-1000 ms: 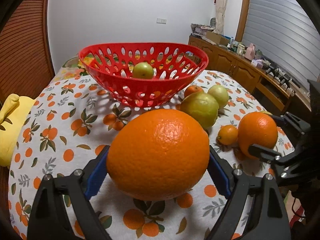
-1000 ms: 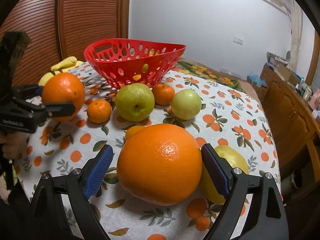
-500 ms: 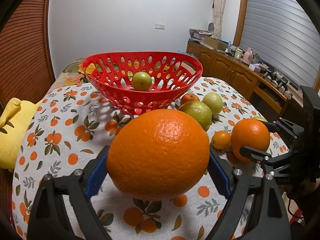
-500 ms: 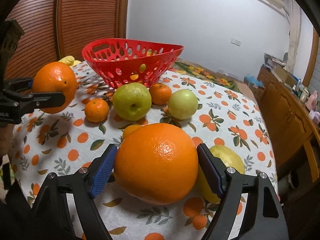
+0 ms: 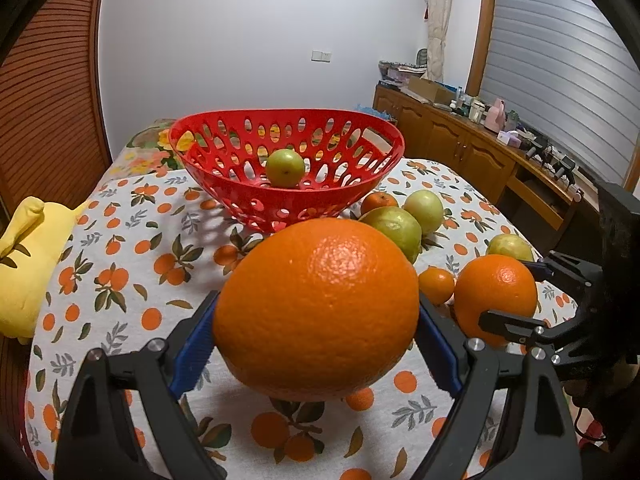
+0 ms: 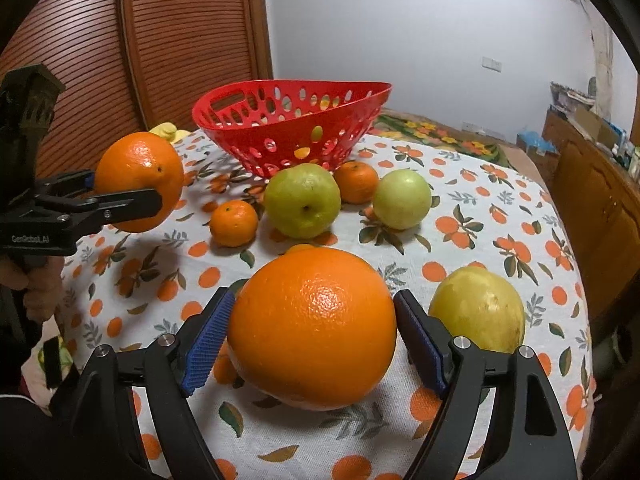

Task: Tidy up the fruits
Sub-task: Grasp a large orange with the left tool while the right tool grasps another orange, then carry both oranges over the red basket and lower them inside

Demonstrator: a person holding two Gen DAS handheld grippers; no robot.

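Both claws grip oranges short of the red basket (image 5: 224, 184): left gripper (image 5: 316, 336) clamps one orange (image 5: 316, 308), right gripper (image 6: 312, 332) clamps another orange (image 6: 312, 326). Inside the basket sits a small green fruit (image 5: 285, 168).

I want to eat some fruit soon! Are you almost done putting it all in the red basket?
Not yet. Only one green fruit sits in the red basket. The left gripper holds an orange, and the right gripper holds another orange. Several fruits wait on the table, including a yellow one.
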